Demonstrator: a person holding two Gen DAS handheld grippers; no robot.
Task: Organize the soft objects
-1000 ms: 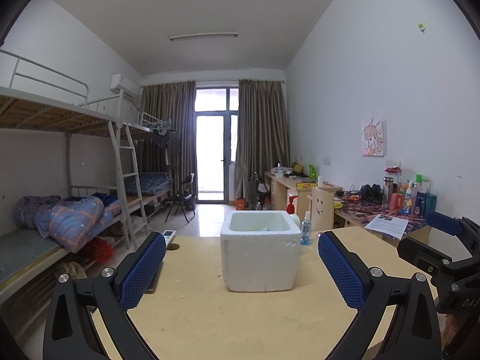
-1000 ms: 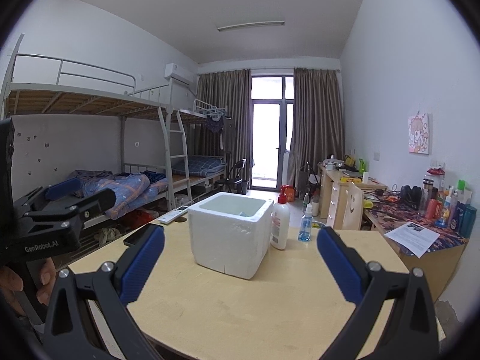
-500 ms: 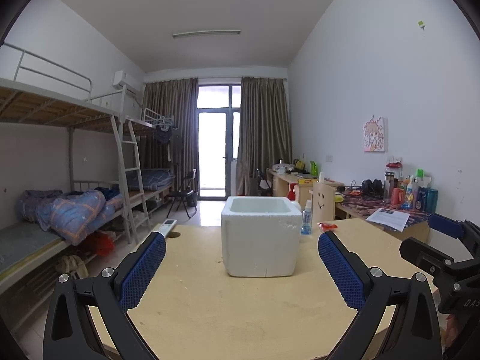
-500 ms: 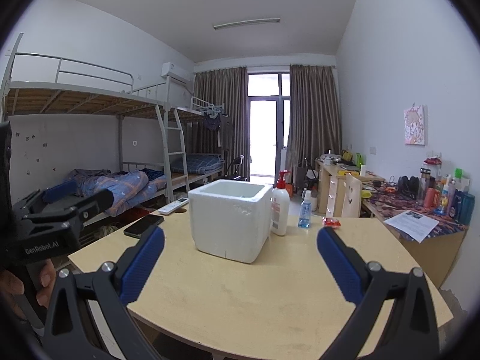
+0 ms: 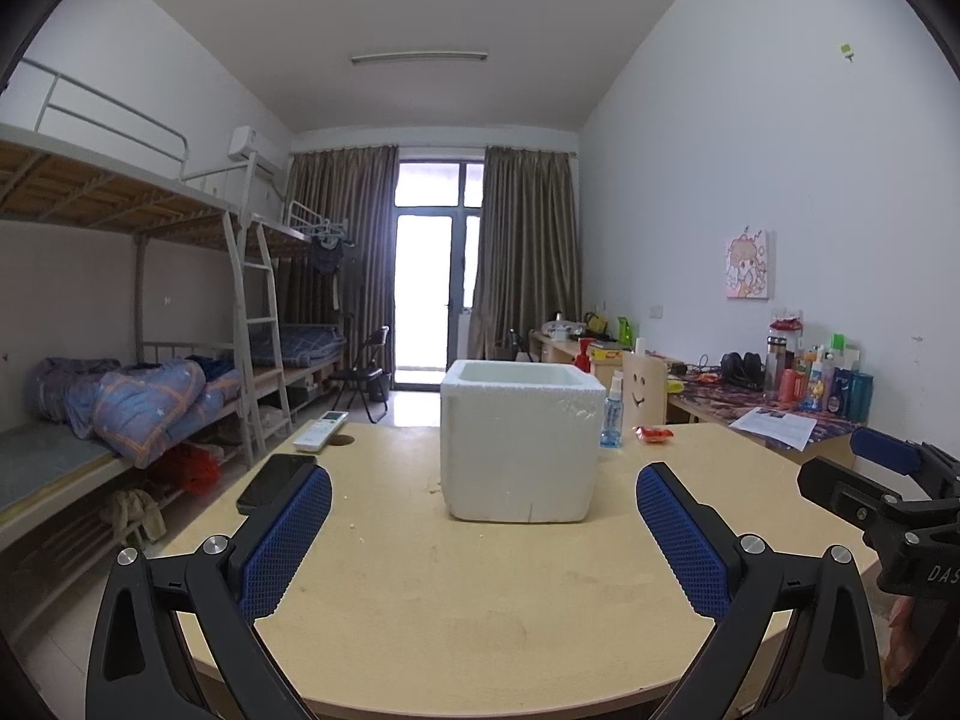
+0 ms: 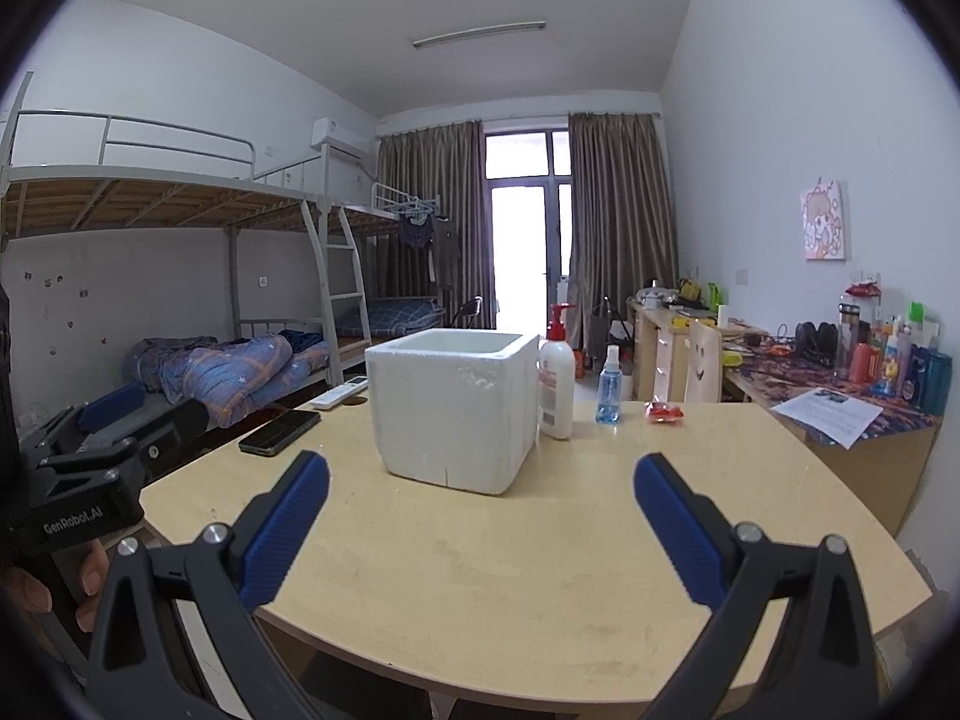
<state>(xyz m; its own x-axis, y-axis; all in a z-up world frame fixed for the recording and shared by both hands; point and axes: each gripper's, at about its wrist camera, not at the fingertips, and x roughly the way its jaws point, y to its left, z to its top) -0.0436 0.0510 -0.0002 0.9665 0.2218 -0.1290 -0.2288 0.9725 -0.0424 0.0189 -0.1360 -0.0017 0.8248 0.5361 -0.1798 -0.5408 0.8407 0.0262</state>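
- Dormitory room with bunk beds (image 5: 150, 300) along one wall and a round, pale wooden tabletop (image 5: 480, 588) in front of both cameras.
- One white foam box (image 5: 521, 447) stands upright near the middle of the tabletop; it is square, open at the top, with rough, crumbly edges, and what is inside cannot be seen.
- One white pump bottle (image 6: 557, 387) with a red pump stands just beside the box; one small blue spray bottle (image 6: 607, 387) stands a little further off.
- One small red packet (image 6: 663, 412) lies near the far edge.
- One black phone (image 6: 279, 432) and one white remote (image 6: 340, 392) lie on the other side.
- Left tool (image 5: 483, 495): blue pads spread wide, holding nothing.
- Right tool (image 6: 480, 480): likewise spread, nothing between the pads.
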